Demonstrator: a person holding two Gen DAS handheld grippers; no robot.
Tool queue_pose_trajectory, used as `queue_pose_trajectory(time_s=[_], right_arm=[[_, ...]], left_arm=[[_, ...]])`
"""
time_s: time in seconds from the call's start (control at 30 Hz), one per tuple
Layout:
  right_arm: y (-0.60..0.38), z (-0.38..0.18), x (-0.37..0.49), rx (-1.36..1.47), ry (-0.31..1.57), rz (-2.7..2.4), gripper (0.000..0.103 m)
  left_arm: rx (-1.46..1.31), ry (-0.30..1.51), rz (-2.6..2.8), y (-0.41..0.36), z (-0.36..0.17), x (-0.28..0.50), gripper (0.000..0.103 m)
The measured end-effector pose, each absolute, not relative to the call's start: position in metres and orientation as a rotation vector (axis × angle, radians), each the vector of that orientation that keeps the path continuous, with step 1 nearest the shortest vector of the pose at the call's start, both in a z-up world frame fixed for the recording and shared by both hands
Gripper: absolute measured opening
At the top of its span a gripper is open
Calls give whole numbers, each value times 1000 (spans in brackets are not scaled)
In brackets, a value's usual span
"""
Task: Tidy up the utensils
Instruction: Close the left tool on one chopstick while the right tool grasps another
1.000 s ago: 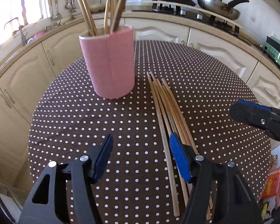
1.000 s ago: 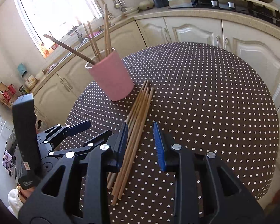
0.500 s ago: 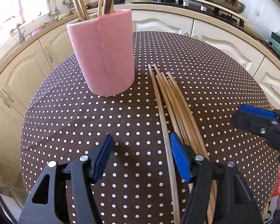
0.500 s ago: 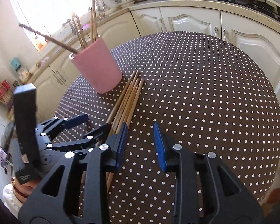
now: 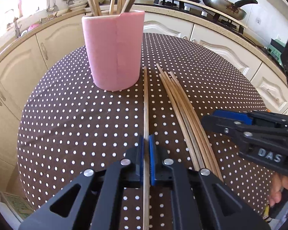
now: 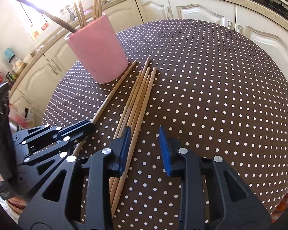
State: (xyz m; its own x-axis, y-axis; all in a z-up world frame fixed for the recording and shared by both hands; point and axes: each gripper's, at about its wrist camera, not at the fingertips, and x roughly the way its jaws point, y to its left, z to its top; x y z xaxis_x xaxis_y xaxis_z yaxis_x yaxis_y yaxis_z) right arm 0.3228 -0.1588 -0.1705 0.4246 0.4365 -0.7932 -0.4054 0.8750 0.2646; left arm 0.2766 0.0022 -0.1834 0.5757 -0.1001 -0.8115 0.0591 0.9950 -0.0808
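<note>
Left wrist view: left gripper point(image 5: 146, 149) at lower centre, jaws just closed, blue pads clamped on a single pale wooden chopstick point(image 5: 146, 103) running up the middle of the frame toward the base of the pink cylindrical holder point(image 5: 113, 51) at upper centre. Bundle of loose wooden chopsticks point(image 5: 184, 107) flat on the brown white-dotted tablecloth point(image 5: 67, 115), right of centre, apart from the gripped one.

Right wrist view: right gripper point(image 6: 145, 149) at lower centre, jaws partly apart, nothing between pads; bundle just beside its left finger.

Step in hand, judged: picking one chopstick for the holder; several already upright inside, bundle not yet moved.

Next move, judged: lift clear of cloth, tilt stick toward vertical, steer the tip over the rim without knocking the sticks already in, then release.
</note>
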Motion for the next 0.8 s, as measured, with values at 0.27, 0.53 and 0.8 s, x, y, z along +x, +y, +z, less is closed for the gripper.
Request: queue_pose_trajectory(time_s=[0.27, 0.53, 0.8], right_arm=[[-140, -171, 328, -43, 1021, 451, 30], [-126, -168, 332, -132, 1047, 425, 30], [-123, -166, 332, -200, 1104, 457, 30]], left_arm=[[-54, 975, -107, 6, -183, 262, 6], [-53, 1015, -113, 4, -180, 280, 6], [8, 1023, -98, -5, -179, 307, 7]])
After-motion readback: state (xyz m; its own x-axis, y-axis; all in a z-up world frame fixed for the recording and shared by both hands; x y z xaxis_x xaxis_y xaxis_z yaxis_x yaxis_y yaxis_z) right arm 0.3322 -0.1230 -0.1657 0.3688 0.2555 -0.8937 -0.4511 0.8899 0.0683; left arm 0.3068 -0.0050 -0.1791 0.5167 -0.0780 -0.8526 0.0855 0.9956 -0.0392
